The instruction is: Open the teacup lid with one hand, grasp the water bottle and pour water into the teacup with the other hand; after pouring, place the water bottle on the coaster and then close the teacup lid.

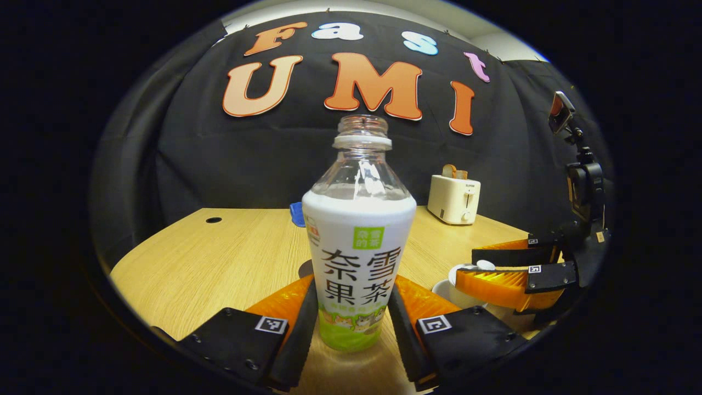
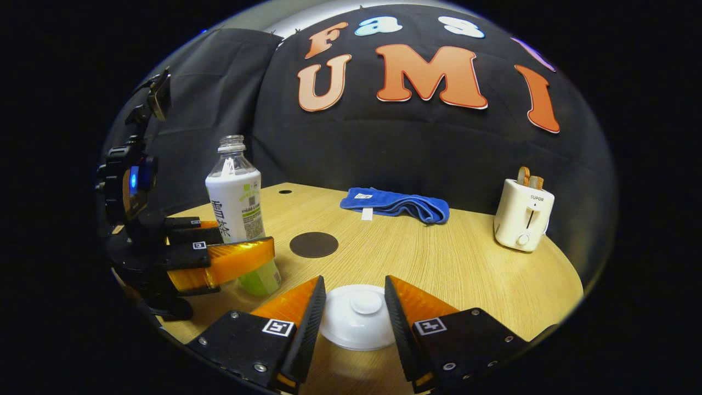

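In the left gripper view, the left tongs stand on either side of the water bottle, which rests upright and uncapped on the tabletop; both fingers lie against the lower part of the bottle's label, so the tongs look clenched on it. In the right gripper view the same tongs reach in from the left and straddle the bottle low down, near its green base. The right tongs sit around the white teacup lid, with a finger close on each side of it and the round knob between them; I cannot tell whether the fingers actually press on the lid, and the lid lies flat. In the left gripper view the right tongs hover at the teacup, which stands just right of the bottle. A dark round coaster lies on the tabletop just beside the bottle, bare. Farther back lie a folded blue cloth and, well apart to the right, a white toaster with slices in it.
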`<state>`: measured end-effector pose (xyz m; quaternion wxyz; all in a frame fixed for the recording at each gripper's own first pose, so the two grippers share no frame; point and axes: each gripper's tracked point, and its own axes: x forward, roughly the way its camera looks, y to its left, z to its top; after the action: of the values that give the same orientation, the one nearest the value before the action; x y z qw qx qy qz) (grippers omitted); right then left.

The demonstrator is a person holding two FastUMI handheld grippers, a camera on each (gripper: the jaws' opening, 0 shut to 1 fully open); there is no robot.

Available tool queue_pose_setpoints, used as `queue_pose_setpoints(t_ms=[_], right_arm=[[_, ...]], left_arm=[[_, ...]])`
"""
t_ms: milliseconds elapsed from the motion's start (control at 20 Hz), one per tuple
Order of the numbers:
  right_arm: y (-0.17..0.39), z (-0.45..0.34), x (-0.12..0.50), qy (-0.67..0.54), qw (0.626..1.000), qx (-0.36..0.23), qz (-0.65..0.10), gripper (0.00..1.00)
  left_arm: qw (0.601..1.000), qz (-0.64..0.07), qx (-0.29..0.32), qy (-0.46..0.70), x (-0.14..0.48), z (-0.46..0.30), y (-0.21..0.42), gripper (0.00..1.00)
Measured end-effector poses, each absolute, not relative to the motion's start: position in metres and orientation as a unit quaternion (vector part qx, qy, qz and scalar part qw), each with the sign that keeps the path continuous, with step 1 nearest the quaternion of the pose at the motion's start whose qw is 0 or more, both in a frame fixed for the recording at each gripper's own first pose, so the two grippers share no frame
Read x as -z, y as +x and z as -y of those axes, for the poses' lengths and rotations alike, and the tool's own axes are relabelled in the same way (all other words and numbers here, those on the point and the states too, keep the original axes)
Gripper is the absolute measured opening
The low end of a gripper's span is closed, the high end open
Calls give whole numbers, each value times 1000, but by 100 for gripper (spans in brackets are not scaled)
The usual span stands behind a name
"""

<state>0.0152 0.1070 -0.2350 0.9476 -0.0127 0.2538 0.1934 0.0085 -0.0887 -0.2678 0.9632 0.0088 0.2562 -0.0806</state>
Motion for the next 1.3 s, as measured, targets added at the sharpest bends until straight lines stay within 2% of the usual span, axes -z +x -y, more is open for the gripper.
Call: queue_pose_setpoints(t_ms=[50,300,350,400,450,550,600,650,850,950,1050,1100,1200,1300], right_arm=[[16,-105,236,-10,948,-191,-256,56],[16,-107,233,-12,948,-192,-251,42],[16,-105,233,-16,949,-189,-250,32],[16,-105,233,-15,949,-188,-251,33],[16,-105,233,-12,949,-188,-253,27],[17,-103,233,-6,948,-185,-257,25],[16,-104,233,-6,949,-184,-257,21],[15,-104,233,-9,949,-183,-256,25],[15,-102,231,-10,950,-183,-254,25],[12,-106,228,1,949,-191,-253,21],[13,-103,225,-2,951,-189,-244,20],[13,-102,223,0,952,-188,-241,20],[13,-99,215,8,954,-186,-235,20],[14,-92,210,11,957,-179,-228,20]], left_arm=[[964,-255,79,8,267,90,9,71],[963,-257,79,9,268,91,9,65],[963,-257,79,8,267,91,8,65],[963,-258,79,7,267,91,8,65],[963,-259,79,5,268,91,8,65],[963,-257,76,4,269,90,7,65],[964,-256,72,8,268,89,7,65],[964,-254,74,17,267,91,7,65],[964,-253,78,16,268,92,8,65],[964,-254,74,6,270,88,8,65],[965,-254,56,3,268,81,8,72],[966,-254,48,3,269,78,9,72],[966,-253,46,2,269,79,10,70],[966,-254,42,2,268,77,9,63]])
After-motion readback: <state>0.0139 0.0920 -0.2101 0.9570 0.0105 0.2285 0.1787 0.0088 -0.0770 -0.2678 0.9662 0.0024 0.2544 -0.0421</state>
